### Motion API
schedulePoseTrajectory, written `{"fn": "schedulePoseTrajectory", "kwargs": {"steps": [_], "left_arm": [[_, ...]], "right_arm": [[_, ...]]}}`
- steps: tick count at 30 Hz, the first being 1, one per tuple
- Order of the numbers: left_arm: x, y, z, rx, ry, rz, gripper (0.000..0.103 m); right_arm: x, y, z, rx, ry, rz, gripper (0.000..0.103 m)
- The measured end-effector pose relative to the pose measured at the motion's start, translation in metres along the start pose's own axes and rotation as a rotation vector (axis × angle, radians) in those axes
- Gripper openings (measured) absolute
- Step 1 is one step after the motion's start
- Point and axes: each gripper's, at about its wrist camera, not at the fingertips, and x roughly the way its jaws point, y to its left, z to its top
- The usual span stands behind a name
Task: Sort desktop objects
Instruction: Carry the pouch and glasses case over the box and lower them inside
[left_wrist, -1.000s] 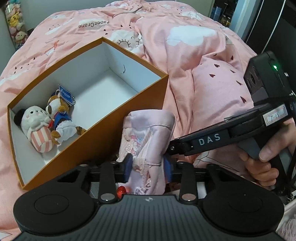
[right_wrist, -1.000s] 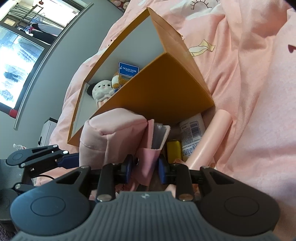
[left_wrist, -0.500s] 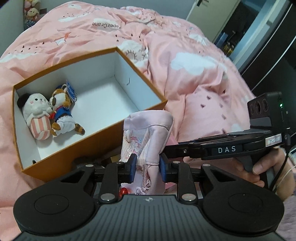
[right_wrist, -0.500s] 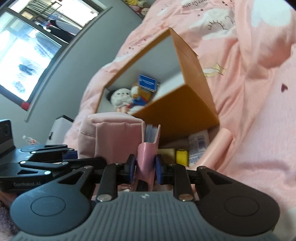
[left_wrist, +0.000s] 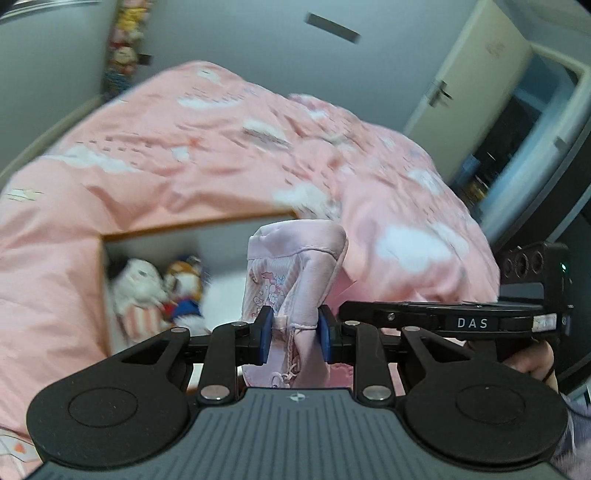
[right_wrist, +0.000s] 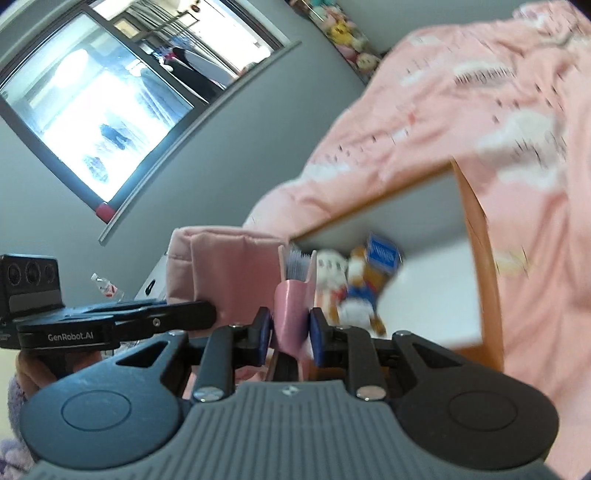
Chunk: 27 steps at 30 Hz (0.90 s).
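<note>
Left wrist view shows your left gripper clamped on the lower edge of a pink fabric pouch, its blue pads pressing the cloth from both sides so the pouch stands upright between them. Your right gripper reaches in from the right, just beside the pouch, with your hand on its handle.

Right wrist view shows your right gripper closed on a narrower pink flap of the same pouch, with a grey-white insert sticking up out of it. Your left gripper comes in from the left against the pouch's padded body.

Beyond the pouch, the orange box lies open on the pink bed cover. Inside it, at the left end, a white plush toy sits against a brown plush toy in blue clothes; both are blurred. A blue tag shows on the brown one.
</note>
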Motion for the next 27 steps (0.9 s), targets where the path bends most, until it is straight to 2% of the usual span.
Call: {"fn": "schedulePoseTrajectory", "kwargs": {"steps": [4, 9, 11, 18, 23, 27], "left_arm": [[0.007, 0.028, 0.013, -0.08, 0.0, 0.051, 0.029], [0.031, 0.062, 0.014, -0.18, 0.046, 0.105, 0.029], [0.042, 0.073, 0.009, -0.2, 0.055, 0.15, 0.029], [0.069, 0.102, -0.011, -0.271, 0.123, 0.209, 0.029], [0.078, 0.106, -0.011, -0.272, 0.188, 0.254, 0.029], [0.089, 0.109, -0.006, -0.268, 0.254, 0.255, 0.029]], "right_arm": [[0.031, 0.003, 0.022, -0.026, -0.021, -0.028, 0.024], [0.077, -0.002, 0.036, -0.017, 0.021, -0.02, 0.024], [0.095, -0.004, 0.034, -0.02, 0.044, -0.029, 0.024], [0.146, -0.015, 0.012, 0.005, 0.142, -0.061, 0.024], [0.162, -0.028, 0.0, 0.065, 0.236, -0.062, 0.024], [0.166, -0.029, 0.002, 0.079, 0.285, -0.055, 0.024]]}}
